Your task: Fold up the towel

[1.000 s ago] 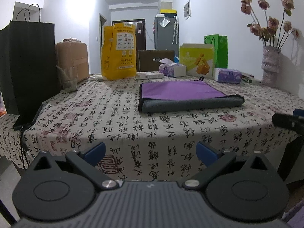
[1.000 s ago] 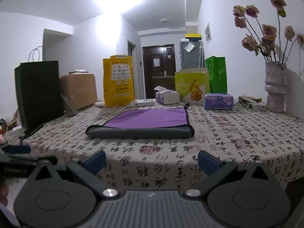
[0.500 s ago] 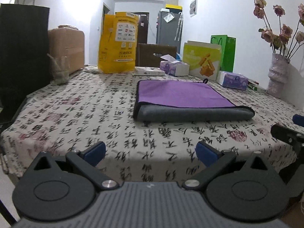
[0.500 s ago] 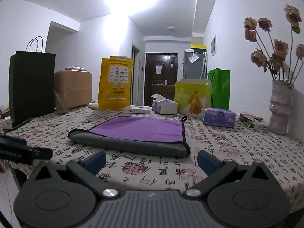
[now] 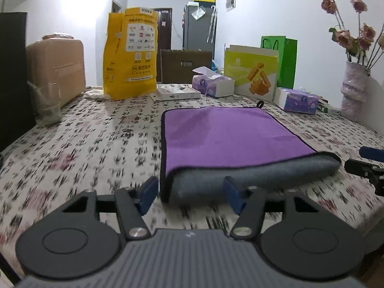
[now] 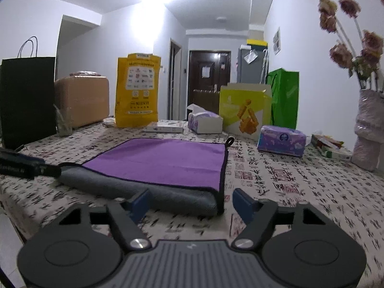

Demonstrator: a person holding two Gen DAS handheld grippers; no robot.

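A towel, purple on top and grey underneath, lies folded once on the patterned tablecloth (image 5: 84, 148); its thick grey fold edge faces me. In the left wrist view the towel (image 5: 228, 134) has its near left corner just ahead of my open left gripper (image 5: 190, 193). In the right wrist view the towel (image 6: 163, 158) has its near right corner just ahead of my open right gripper (image 6: 190, 202). Both grippers are empty. The right gripper's tip shows at the far right of the left view (image 5: 367, 165), the left gripper's at the far left of the right view (image 6: 26, 168).
Along the table's back stand a yellow bag (image 5: 130, 52), a tan case (image 5: 57, 69), a glass (image 5: 45, 105), tissue boxes (image 5: 213, 84), a yellow-green box (image 5: 252, 72), a green bag (image 5: 285, 60) and a vase with flowers (image 5: 352, 91). A black bag (image 6: 26, 98) stands at the left.
Both grippers have moved forward over the table and closed in on the towel's near corners. The jaws stay open; the towel has not moved.
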